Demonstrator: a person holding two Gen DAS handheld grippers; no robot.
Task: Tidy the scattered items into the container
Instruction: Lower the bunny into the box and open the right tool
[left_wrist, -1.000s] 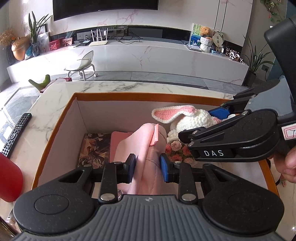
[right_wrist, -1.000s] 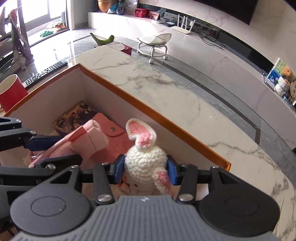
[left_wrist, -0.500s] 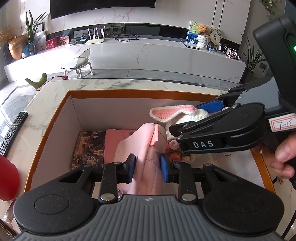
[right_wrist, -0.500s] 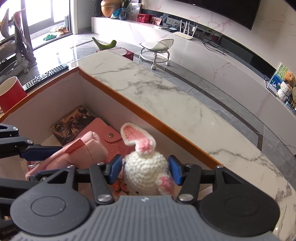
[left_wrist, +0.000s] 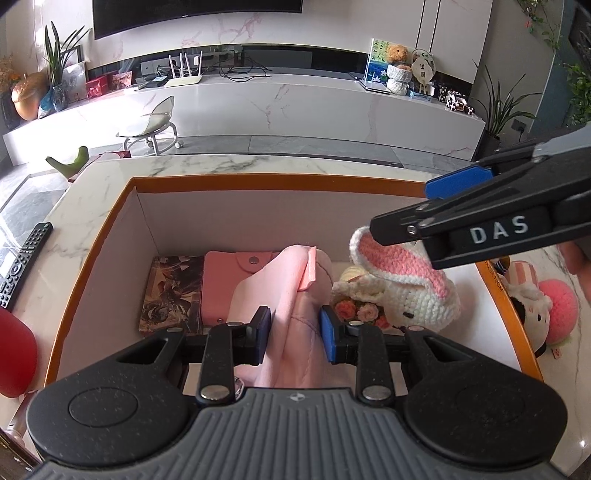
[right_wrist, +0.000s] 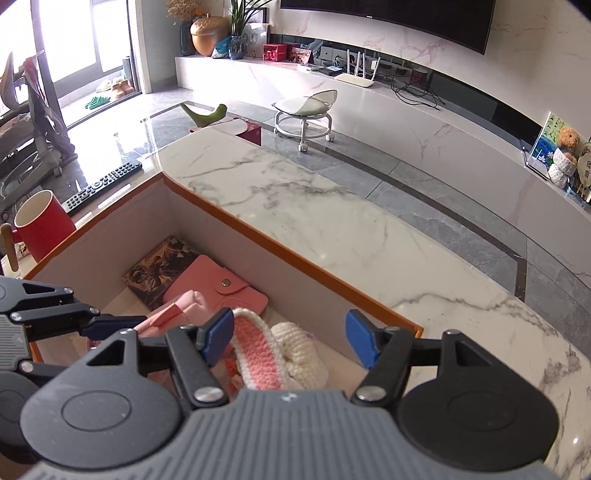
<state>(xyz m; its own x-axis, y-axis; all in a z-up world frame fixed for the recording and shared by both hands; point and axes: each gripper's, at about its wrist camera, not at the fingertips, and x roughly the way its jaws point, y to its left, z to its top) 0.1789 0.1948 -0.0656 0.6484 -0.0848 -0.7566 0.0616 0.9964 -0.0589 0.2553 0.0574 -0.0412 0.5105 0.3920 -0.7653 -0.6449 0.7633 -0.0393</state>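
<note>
Two hand-held grippers work over the orange-rimmed box (left_wrist: 280, 182), which sits on the marble table (right_wrist: 332, 221). Your left hand-held gripper (left_wrist: 295, 328) is narrow, its blue pads pinching the pink cloth pouch (left_wrist: 291, 295); the lower part of that pouch is cut off behind the gripper body. Your right hand-held gripper (right_wrist: 291, 339) stands wide, its pads clear of the crochet rabbit (left_wrist: 410, 291), which lies below it on the box floor toward the box's right wall. The jaws have just been opening, and the rabbit is no longer pressed between them as it was a second ago; the gripper has also lifted away from the toy. The left one holds the same grip as before. Much of the rabbit is hidden in the right wrist view by the gripper body. Beneath the pouch, a pink snap wallet (left_wrist: 229, 273) and a dark patterned booklet (left_wrist: 171, 295) lie flat near the box's far-left corner, partly covered. Outside the box's right wall, a pink-and-white plush toy (left_wrist: 535, 310) is half hidden by the rim. A red cup (right_wrist: 40, 225) and a remote control (right_wrist: 99, 184) sit by the table's left edge.
</note>
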